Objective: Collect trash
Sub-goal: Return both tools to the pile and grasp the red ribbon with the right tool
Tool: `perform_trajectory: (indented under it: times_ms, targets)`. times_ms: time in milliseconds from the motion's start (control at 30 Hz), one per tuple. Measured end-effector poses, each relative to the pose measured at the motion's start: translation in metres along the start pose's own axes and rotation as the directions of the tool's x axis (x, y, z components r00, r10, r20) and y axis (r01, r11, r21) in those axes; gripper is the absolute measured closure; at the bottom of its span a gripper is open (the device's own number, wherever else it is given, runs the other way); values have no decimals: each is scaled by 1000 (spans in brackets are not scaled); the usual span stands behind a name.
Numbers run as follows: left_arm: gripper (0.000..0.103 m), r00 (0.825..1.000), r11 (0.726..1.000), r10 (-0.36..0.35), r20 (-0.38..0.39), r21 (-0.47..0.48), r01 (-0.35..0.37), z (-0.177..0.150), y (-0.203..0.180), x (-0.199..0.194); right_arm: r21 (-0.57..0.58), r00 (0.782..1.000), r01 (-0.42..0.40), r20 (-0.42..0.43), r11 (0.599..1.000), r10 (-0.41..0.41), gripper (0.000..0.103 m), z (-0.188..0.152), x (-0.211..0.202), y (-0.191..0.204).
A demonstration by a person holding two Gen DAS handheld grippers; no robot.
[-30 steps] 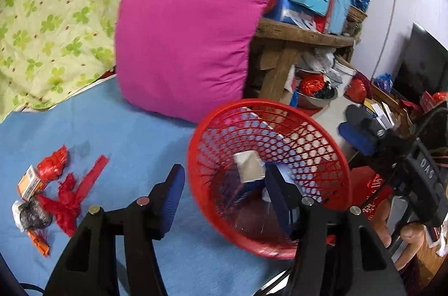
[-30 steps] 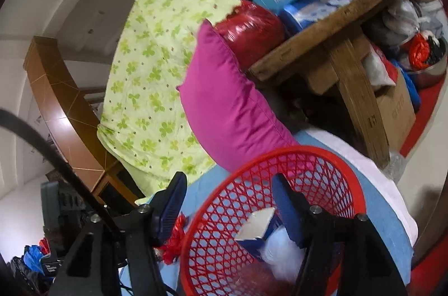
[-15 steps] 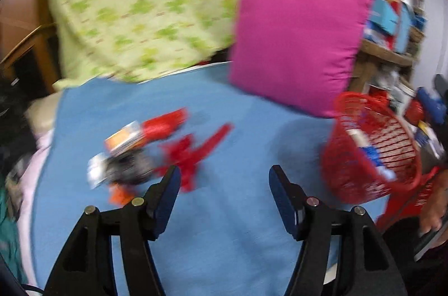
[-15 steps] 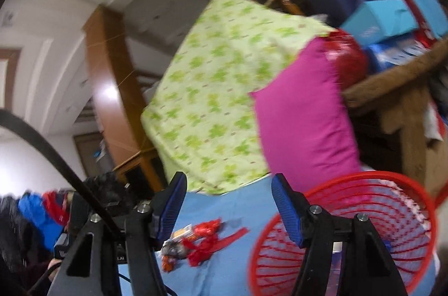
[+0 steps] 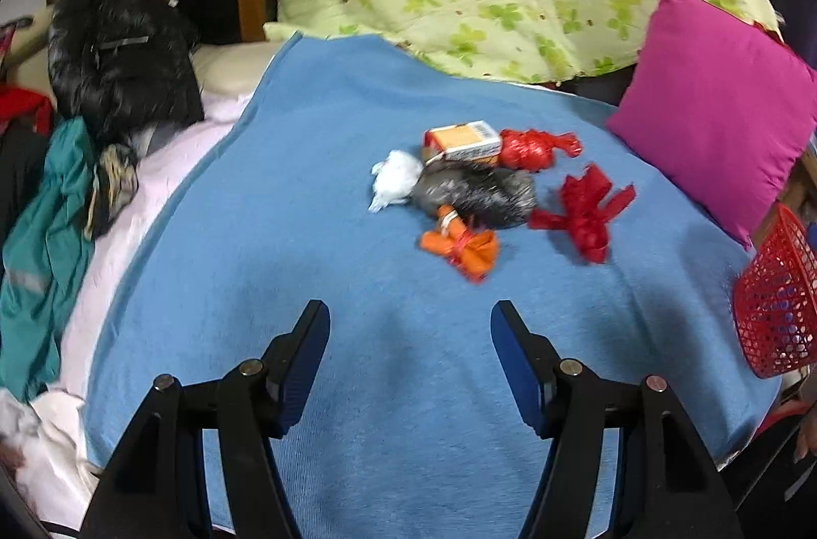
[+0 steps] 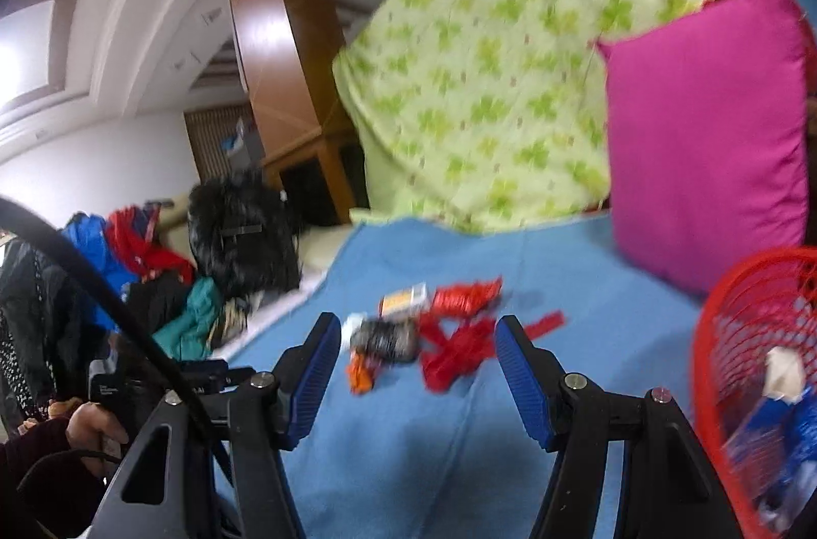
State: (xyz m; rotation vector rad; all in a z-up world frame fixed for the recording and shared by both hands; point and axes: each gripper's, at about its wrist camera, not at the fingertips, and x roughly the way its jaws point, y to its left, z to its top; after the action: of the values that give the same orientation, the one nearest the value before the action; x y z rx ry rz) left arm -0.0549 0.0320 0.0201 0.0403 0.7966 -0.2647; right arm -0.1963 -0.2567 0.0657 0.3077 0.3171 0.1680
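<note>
Trash sits in a small heap on the blue blanket (image 5: 357, 360), ahead of both tongs: white wad (image 5: 395, 179), orange box (image 5: 462, 141), grey bundle (image 5: 477, 194), orange wrapper (image 5: 462, 248), red scraps (image 5: 587, 207). Left gripper (image 5: 408, 350) and right gripper (image 6: 416, 360) stand open and empty, short of the heap. Red basket (image 5: 776, 309) sits far right.

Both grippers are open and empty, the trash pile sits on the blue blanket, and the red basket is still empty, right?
Not quite: the red basket is not empty. The right wrist view shows white and blue trash inside it. The rest holds: the left gripper and right gripper are open and empty, and the trash pile sits on the blue blanket.
</note>
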Motion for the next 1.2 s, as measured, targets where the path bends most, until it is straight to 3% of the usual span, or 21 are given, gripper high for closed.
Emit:
perform_trajectory:
  times_ms: [167, 333, 500, 733, 1000, 1133, 1200]
  targets:
    - [37, 999, 1000, -11, -31, -19, 10, -8, 6, 19, 72, 992, 16, -127, 997, -7, 36, -11, 41, -6]
    - [37, 998, 996, -42, -54, -81, 38, -9, 18, 44, 153, 965, 71, -261, 986, -29, 37, -19, 82, -20]
    - [37, 995, 990, -77, -59, -121, 69, -4, 24, 63, 196, 950, 91, -311, 976, -26, 39, -16, 119, -33]
    - [37, 994, 981, -98, -54, -176, 87, 11, 28, 82, 255, 920, 110, -393, 961, -1, 54, -12, 187, -48]
    - [37, 993, 976, -109, -42, -193, 99, 26, 32, 98, 294, 877, 189, -479, 937, -26, 54, -20, 253, -62]
    - [37, 993, 977, -117, -34, -182, 109, 35, 30, 108, 284, 847, 229, -529, 931, -47, 65, -32, 270, -66]
    - [37, 992, 977, -126, -31, -176, 119, 39, 27, 112, 277, 848, 226, -527, 934, -49, 69, -31, 269, -67]
